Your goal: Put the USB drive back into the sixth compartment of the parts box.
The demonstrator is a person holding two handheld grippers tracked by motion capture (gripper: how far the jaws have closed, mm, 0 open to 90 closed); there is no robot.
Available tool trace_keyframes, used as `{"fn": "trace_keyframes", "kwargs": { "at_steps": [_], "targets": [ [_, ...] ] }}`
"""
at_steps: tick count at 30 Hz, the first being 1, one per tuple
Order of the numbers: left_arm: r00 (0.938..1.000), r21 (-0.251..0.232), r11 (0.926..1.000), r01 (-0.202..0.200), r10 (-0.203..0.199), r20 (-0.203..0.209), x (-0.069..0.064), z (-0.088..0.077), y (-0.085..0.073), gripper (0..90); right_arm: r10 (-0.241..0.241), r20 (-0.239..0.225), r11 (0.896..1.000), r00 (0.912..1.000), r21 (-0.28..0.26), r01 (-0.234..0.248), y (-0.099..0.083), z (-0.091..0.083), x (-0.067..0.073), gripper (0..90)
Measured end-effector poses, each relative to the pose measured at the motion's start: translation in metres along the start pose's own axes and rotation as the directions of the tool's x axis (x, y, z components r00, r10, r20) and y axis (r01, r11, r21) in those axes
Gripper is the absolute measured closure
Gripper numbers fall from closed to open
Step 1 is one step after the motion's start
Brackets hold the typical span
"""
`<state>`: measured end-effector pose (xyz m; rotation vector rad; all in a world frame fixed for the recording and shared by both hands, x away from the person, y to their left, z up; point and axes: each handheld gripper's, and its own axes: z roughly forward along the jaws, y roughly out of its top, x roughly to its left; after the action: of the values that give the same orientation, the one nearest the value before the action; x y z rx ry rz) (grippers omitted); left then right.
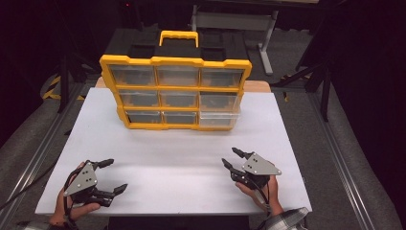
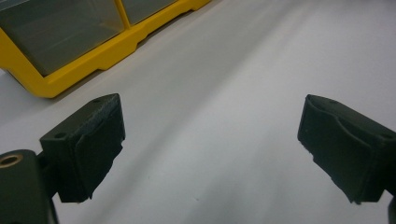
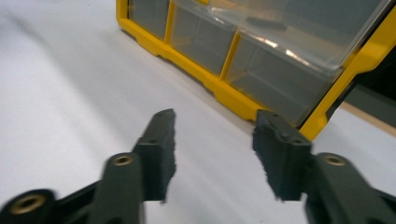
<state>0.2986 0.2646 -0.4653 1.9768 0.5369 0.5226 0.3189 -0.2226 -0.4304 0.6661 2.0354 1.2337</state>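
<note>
Although both hands sit at the near edge of the white table (image 1: 158, 163), nothing is in either grip, so by my judgement the work on the drawer cabinet either has not begun or is between steps. The yellow-framed drawer cabinet (image 1: 174, 88) stands upright at the far middle of the table, well apart from both grippers, with a yellow carry handle (image 1: 178, 35) on its black top. It shows three rows of three clear drawers. The bottom right drawer (image 1: 219, 120) looks paler than the rest and seems to stand out slightly from the frame; whether it is truly pulled out I cannot tell for sure, and its contents are too faint to make out. The other drawers look pushed home. The left gripper (image 1: 115, 175) rests near the left corner, its jaws spread wide over bare table. The right gripper (image 1: 231, 158) points toward the cabinet's lower right corner, its jaws parted about halfway with nothing between them. What remains, I judge, is any reach to a drawer.
</note>
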Motion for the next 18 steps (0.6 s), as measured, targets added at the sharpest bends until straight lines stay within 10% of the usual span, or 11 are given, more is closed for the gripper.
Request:
{"fn": "trace_keyframes", "kwargs": {
  "at_steps": [9, 18],
  "targets": [
    [1.0, 0.005, 1.0, 0.006, -0.006, 0.004, 0.0009, 0.0019, -0.0006, 8.5, -0.014, 0.026, 1.0, 0.9996, 0.017, 0.014, -0.0075, 0.0025, 0.0026, 19.9],
    [0.9999, 0.0, 0.9999, 0.01, -0.01, 0.0, 0.0022, 0.0014, -0.0013, 8.5, 0.017, 0.055, 1.0, 0.9984, -0.005, -0.017, -0.0081, 0.0015, -0.0013, 15.8]
  ]
}}
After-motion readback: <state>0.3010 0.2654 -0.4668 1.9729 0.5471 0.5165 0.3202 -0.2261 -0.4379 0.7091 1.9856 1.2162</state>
